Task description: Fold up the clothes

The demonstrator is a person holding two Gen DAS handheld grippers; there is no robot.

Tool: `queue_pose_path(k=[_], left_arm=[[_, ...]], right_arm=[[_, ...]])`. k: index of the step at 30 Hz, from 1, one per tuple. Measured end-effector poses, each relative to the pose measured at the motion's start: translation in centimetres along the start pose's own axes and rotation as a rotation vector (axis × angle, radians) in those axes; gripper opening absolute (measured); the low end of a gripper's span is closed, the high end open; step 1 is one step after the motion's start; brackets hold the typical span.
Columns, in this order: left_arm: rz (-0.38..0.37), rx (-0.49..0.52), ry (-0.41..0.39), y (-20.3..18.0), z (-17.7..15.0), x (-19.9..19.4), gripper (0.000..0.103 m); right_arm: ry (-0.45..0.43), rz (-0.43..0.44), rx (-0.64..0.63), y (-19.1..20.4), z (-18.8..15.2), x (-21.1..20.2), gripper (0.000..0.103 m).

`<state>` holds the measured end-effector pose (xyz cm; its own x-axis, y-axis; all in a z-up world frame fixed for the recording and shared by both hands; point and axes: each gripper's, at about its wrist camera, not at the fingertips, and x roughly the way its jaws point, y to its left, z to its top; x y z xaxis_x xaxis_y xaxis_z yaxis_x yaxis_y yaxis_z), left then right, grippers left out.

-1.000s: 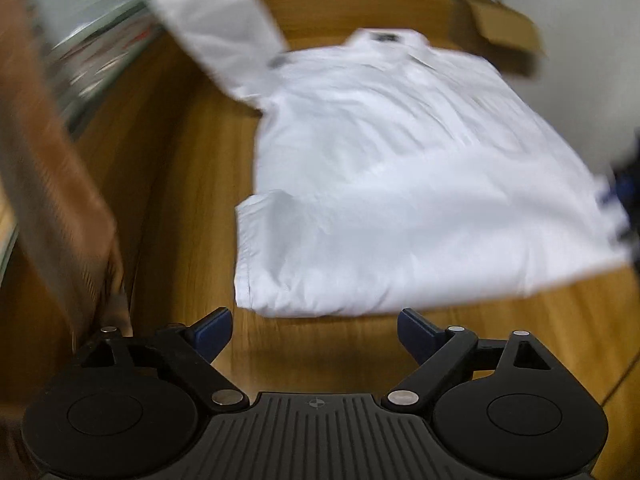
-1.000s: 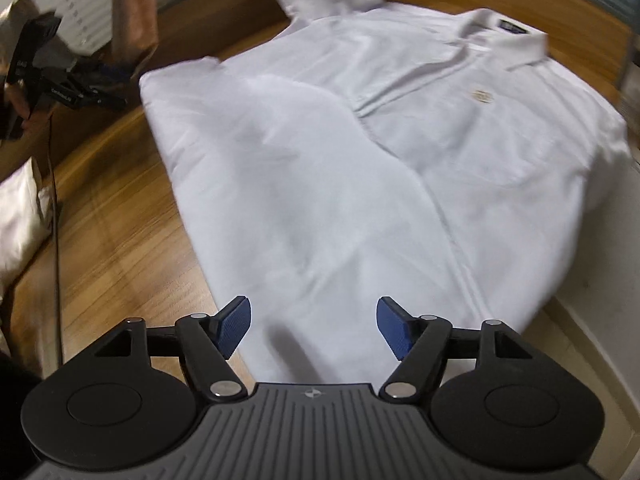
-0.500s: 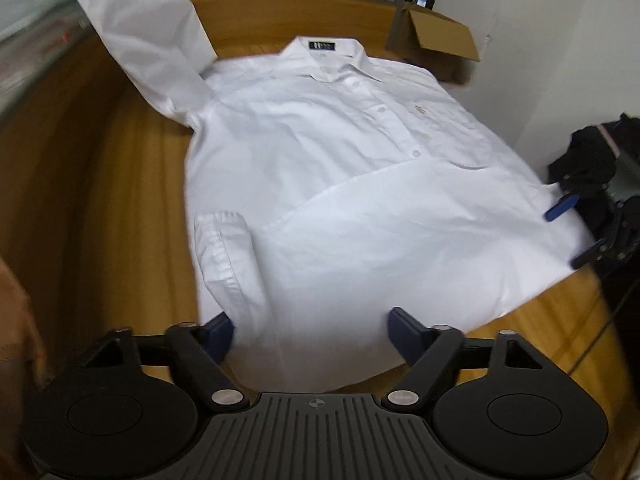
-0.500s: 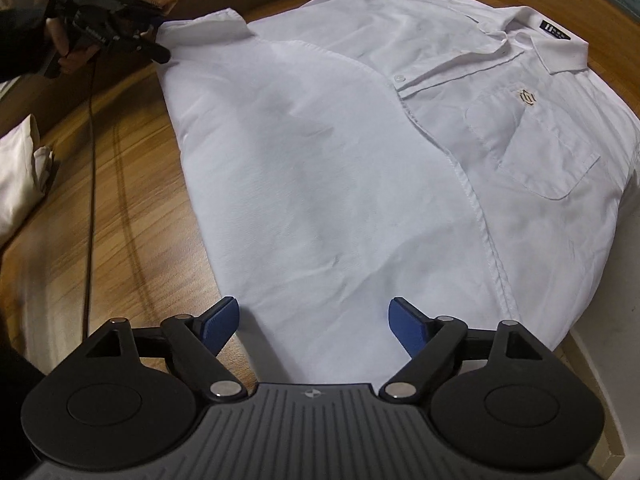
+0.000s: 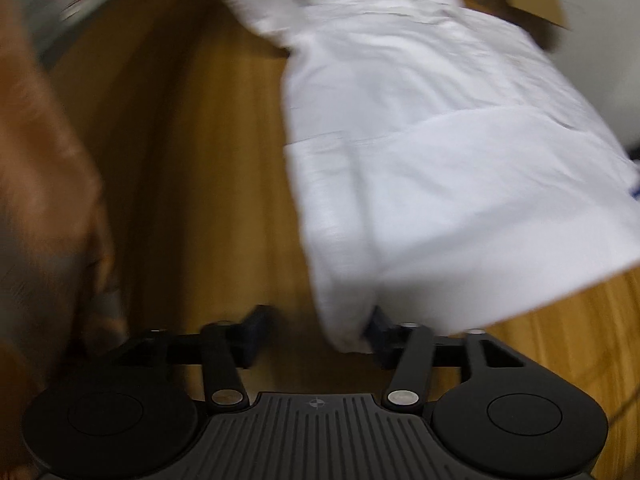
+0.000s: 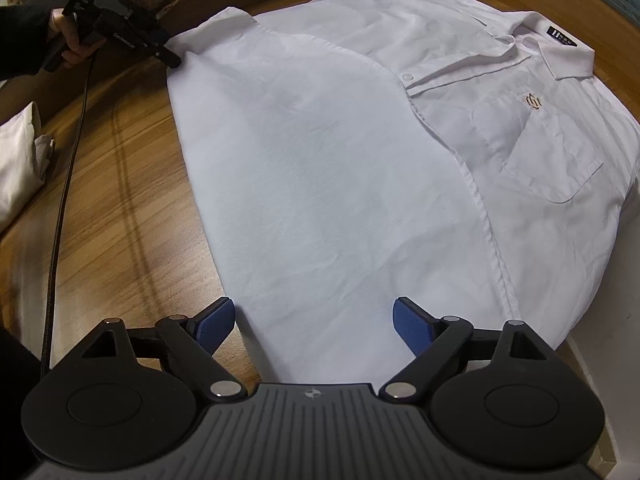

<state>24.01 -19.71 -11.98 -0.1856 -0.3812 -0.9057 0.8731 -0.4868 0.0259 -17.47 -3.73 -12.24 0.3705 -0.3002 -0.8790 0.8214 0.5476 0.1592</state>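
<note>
The wooden table [image 6: 120, 208] carried everything, and the white shirt [image 6: 360, 160] lay spread flat across it, front up, collar at the far end and hem toward me. One sleeve was already folded over the body; the other trailed off the far edge. I judged it was laid out like this so I could take the near hem at both corners and fold it away from me.

My right gripper [image 6: 312, 322] hovered over the hem's right part, jaws spread wide and opening further, cloth beneath them but nothing pinched. My left gripper [image 5: 316, 336] was at the hem's left corner, where the folded cuff [image 5: 344, 332] sat between the jaws; they were closing, with one pad seemingly against the cloth, though blur kept me from telling whether they had it pinched.
</note>
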Motion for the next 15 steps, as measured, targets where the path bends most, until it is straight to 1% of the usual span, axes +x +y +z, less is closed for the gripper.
queue_pose_path(k=[3,5,7,8,10,11,13,14,15], left_arm=[[0.07,-0.005,-0.041,-0.5,-0.2,-1.3,0.059],[0.101,-0.052,-0.109,-1.0,-0.3,-2.9,0.059],[0.127,-0.108,-0.183,-1.4,-0.5,-4.5,0.059],[0.126,-0.139,-0.224,-1.6,-0.6,-5.4,0.059],[0.082,-0.188,-0.3,-2.4,-0.7,-6.7,0.059],[0.051,-0.199,-0.318,-3.0,-0.7,-7.0,0.057],[0.01,-0.173,-0.301,-4.3,-0.2,-6.4,0.05],[0.005,-0.145,-0.281,-5.1,0.1,-5.7,0.043],[0.017,-0.12,-0.253,-5.7,0.5,-4.8,0.038]], right_arm=[[0.01,0.009,0.009,-0.1,0.3,-0.1,0.09],[0.002,0.013,0.014,0.0,0.6,-0.4,0.09],[-0.045,0.006,0.004,0.2,1.0,-1.3,0.09],[-0.068,0.003,-0.001,0.3,1.3,-1.6,0.09],[-0.109,-0.005,-0.009,0.4,2.0,-2.0,0.089],[-0.121,-0.012,-0.012,0.4,2.3,-2.0,0.088],[-0.132,-0.029,-0.021,0.3,2.7,-1.6,0.081],[-0.131,-0.039,-0.027,0.2,2.8,-1.3,0.069],[-0.12,-0.053,-0.036,0.2,2.9,-0.9,0.057]])
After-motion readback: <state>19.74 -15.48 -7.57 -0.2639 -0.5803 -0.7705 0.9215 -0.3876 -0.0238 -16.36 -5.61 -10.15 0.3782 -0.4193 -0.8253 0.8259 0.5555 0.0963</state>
